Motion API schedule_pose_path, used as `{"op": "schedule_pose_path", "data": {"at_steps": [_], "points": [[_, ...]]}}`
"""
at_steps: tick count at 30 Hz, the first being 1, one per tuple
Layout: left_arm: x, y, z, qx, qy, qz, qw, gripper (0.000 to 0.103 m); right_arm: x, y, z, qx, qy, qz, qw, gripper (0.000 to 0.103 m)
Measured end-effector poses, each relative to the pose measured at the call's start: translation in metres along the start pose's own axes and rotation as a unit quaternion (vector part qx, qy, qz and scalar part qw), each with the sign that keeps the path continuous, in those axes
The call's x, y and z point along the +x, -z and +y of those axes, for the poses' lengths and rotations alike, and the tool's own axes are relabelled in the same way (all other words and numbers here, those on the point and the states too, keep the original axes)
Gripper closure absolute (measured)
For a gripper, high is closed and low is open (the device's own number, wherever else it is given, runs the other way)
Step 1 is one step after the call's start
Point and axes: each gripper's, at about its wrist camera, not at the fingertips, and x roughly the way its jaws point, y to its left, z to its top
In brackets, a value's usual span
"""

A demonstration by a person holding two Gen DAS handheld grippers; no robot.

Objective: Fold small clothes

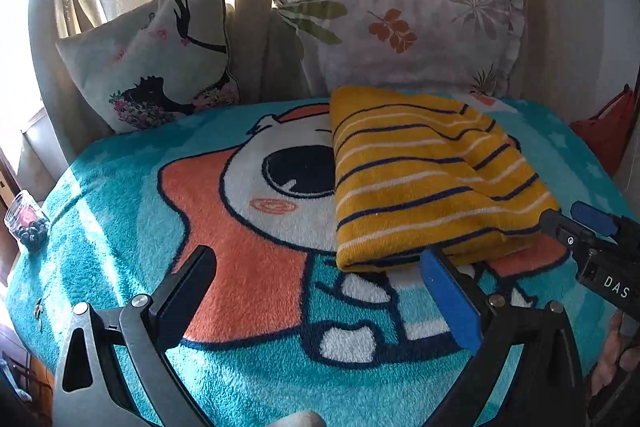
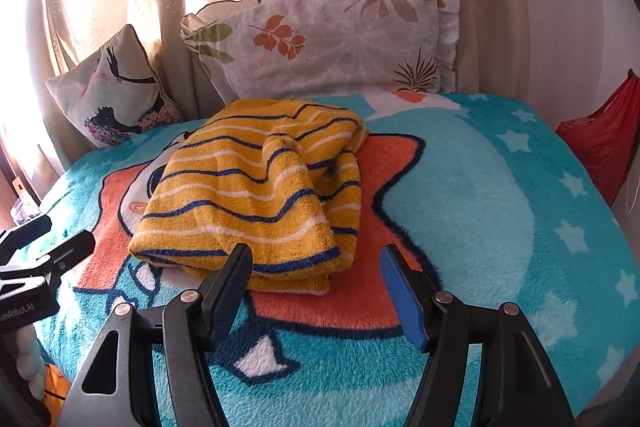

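A yellow knit garment with navy and white stripes lies folded on a teal cartoon blanket; it also shows in the right wrist view, with a sleeve tucked over its right side. My left gripper is open and empty, just in front of the garment's near left edge. My right gripper is open and empty, its fingers just short of the garment's near edge. The right gripper also shows at the right of the left wrist view. The left gripper shows at the left edge of the right wrist view.
Two cushions lean against the curtain behind the blanket: a dancer-print one and a leaf-print one. A glass jar stands at the blanket's left edge. A red bag sits at the far right.
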Motion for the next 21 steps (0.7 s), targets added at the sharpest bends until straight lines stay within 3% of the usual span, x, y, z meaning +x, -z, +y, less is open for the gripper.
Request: {"op": "schedule_pose_path", "data": {"at_steps": [5,21], "points": [[0.012,0.006,0.000,-0.007,0.011,0.027,0.9996,0.002,0.008,-0.004,0.010,-0.011,-0.003,0.002,1.000,0.032],[0.024,0.013,0.016,-0.029,0.036,0.049,0.9977,0.002,0.019,-0.004,0.022,-0.014,0.017,0.021,1.000,0.030]]}}
